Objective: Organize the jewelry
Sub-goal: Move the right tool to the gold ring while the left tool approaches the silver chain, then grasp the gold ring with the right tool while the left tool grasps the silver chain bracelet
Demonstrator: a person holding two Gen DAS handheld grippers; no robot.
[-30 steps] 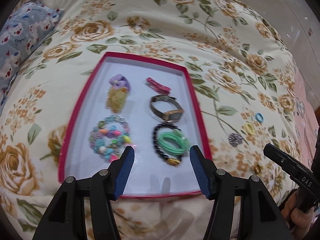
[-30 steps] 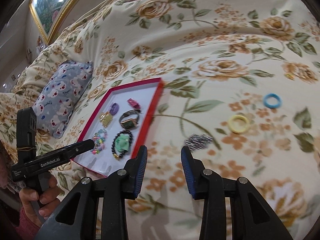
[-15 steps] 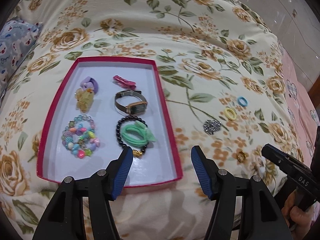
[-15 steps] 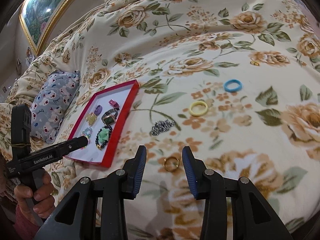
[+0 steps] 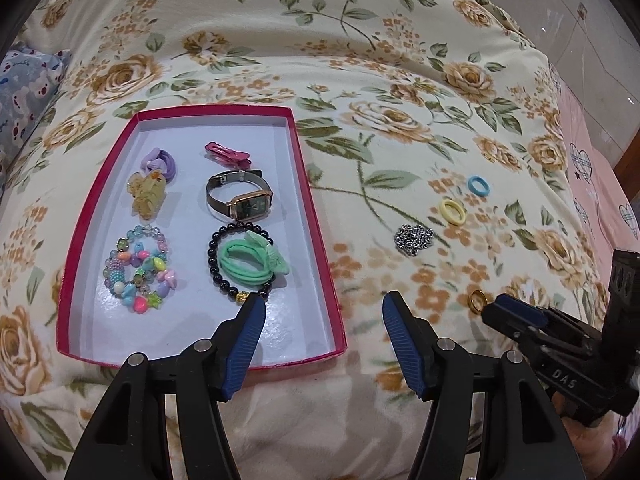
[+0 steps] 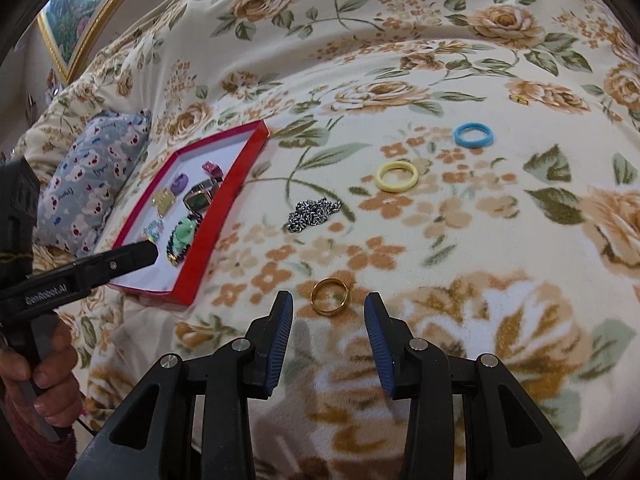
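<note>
The right gripper (image 6: 328, 312) hung open just short of the gold ring (image 6: 330, 296), the left gripper (image 5: 324, 316) parted, empty.

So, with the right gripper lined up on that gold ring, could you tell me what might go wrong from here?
The gold ring lies flat on the soft floral blanket, ahead of the open right gripper; closing could press it into the fabric or pinch fleece instead. It is also small and smooth, so it might flick away and vanish against the similarly coloured print. The left gripper hangs open over the red tray's near corner and may crowd the drop-off.
</note>
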